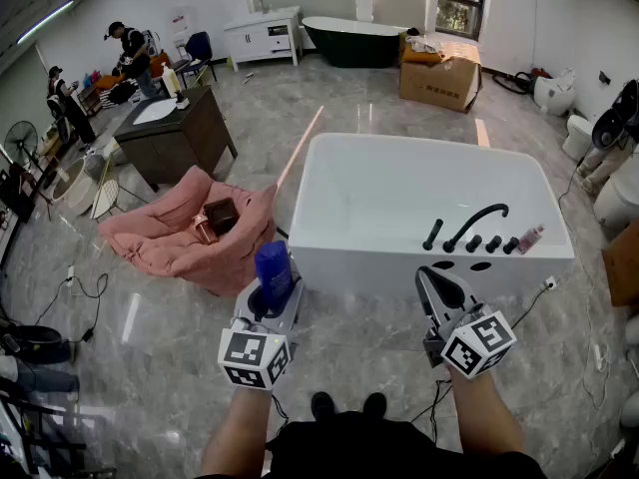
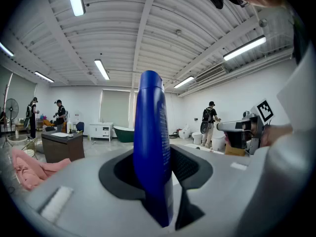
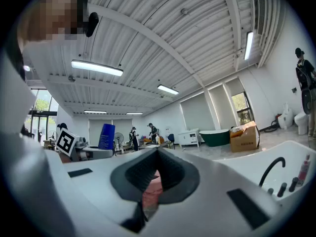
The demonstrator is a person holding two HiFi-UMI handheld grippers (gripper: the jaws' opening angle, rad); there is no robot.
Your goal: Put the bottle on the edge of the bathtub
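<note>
Left tongs [image 1: 271,295] clamped on blue bottle [image 1: 273,270], which we hold upright for setting down | right tongs [image 1: 437,285] closed, empty, held aside | bottle over floor [image 1: 180,317], short of bathtub [image 1: 369,273] near edge.

Pink cloth heap [image 1: 170,239] on floor, dark boxy item [image 1: 221,215] on it; dark vanity [image 1: 180,136] just behind; cardboard box [image 1: 439,81] far back right.
</note>
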